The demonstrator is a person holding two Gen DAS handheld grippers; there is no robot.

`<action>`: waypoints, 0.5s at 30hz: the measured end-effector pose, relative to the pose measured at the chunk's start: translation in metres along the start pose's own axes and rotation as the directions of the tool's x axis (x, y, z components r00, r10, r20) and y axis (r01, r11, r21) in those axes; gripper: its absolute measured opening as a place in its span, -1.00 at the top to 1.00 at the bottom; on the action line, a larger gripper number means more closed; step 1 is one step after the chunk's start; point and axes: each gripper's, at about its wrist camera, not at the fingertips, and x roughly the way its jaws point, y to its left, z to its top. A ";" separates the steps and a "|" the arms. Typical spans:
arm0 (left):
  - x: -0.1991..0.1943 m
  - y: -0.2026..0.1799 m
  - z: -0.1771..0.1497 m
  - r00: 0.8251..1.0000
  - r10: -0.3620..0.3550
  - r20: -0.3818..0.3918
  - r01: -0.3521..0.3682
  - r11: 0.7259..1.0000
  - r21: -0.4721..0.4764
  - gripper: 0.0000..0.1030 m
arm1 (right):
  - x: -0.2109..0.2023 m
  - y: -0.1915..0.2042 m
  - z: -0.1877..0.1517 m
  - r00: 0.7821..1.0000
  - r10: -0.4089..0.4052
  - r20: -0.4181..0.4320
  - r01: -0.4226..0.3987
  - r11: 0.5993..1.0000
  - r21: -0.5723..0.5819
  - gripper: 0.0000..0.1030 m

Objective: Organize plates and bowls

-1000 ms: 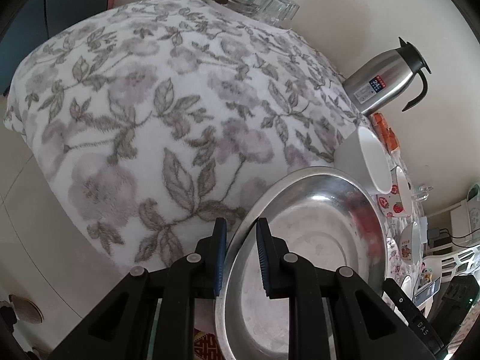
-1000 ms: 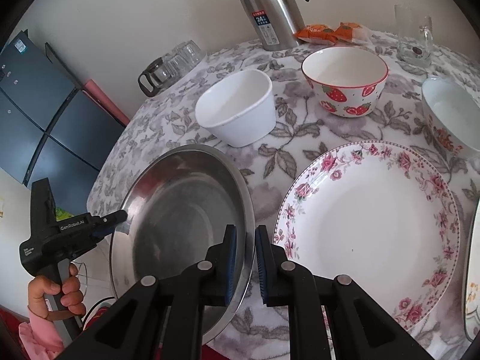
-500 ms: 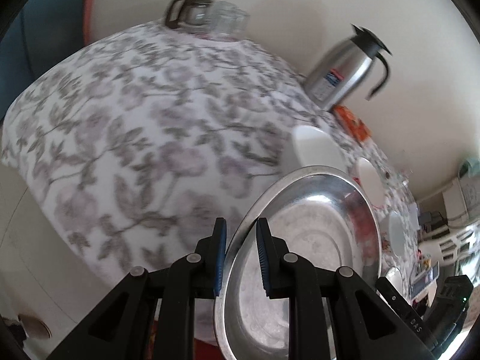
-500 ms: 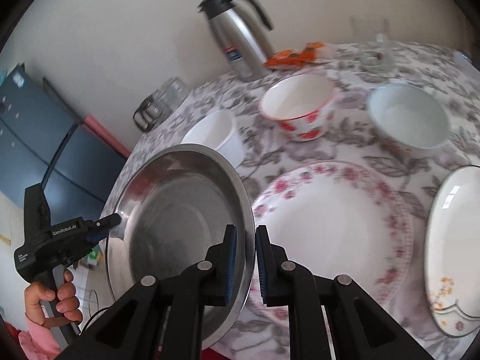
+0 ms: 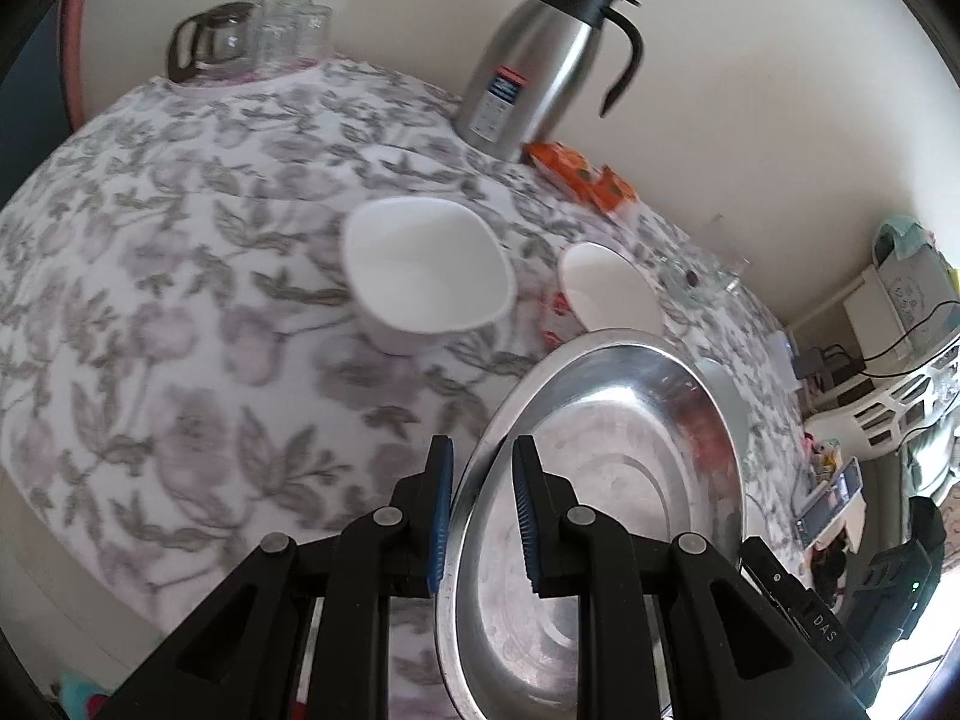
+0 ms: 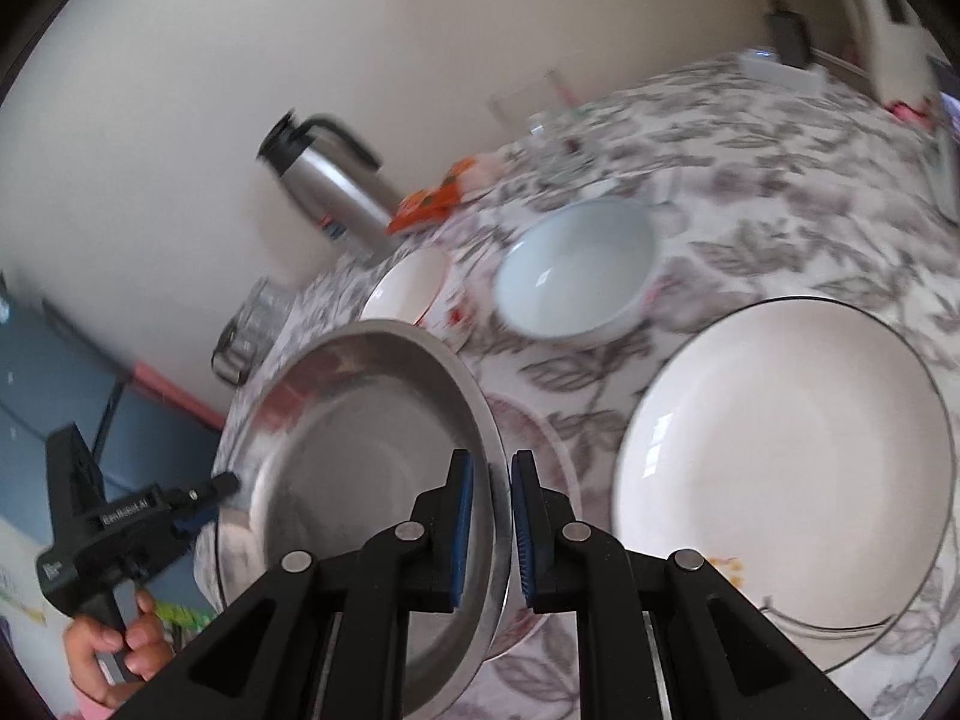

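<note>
Sideways, steel basin tilted between both grippers.

My left wrist camera sits close over the near rim of the steel basin, looking along its fingers across the basin toward the thermos at the wall. My right wrist camera looks from the basin's opposite rim, the basin to its left, the thermos far beyond. Both views share the basin, the thermos and the floral tablecloth
</note>
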 end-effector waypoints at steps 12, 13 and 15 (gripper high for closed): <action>0.037 -0.009 -0.003 0.997 -0.028 -0.065 0.024 0.998 -0.061 0.60 | 0.004 -0.020 0.004 0.997 -0.077 -0.014 0.078 0.997 0.028 0.70; 0.039 -0.006 -0.003 0.997 -0.027 -0.069 0.022 0.997 -0.070 0.60 | 0.004 -0.019 0.003 0.997 -0.079 -0.015 0.080 0.997 0.023 0.70; 0.043 -0.001 -0.003 0.997 -0.022 -0.080 0.016 0.996 -0.084 0.60 | 0.007 -0.018 0.002 0.996 -0.086 -0.021 0.086 0.996 0.013 0.70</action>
